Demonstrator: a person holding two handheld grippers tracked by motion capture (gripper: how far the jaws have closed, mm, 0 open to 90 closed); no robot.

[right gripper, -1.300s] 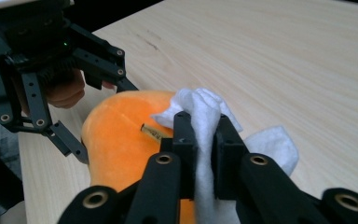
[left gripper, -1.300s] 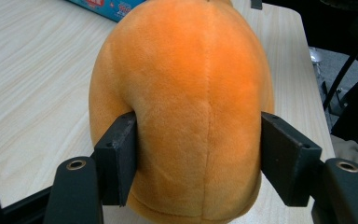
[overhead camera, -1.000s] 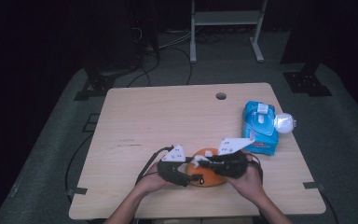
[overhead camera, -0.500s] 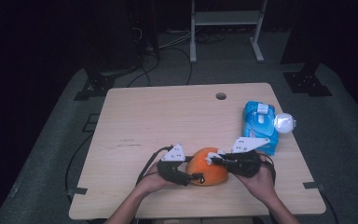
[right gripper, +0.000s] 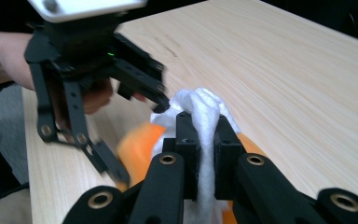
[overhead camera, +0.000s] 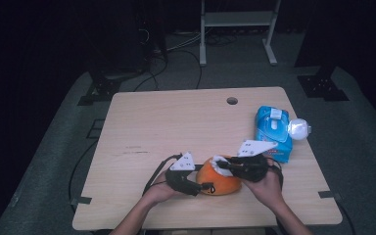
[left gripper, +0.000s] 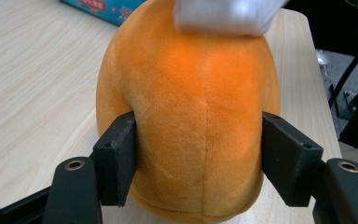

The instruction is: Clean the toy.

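The right tongs are clamped together on a wad of white tissue, which is squeezed thin between the two black jaws and puffs out above them; in the high view the right tongs press that white tissue onto the top of an orange plush toy. The left tongs hold the same orange plush toy by its sides, one pad sunk into the fur on each flank, the jaws standing partly apart around its width; in the high view the left tongs come at the toy from its left, level with the desk. The toy rests on the light wooden desk near its front edge, a little right of the middle, between the person's two hands. The left hand and the right hand come in from the bottom of the high view, each gripping its tool, with a grey three-cornered plate on top of each and a black cable looping off the left one. Just behind and to the right of the right tongs lies a blue pack of wipes, with a white round thing touching its right side. Further back, a small round hole is cut in the desk near its far edge.
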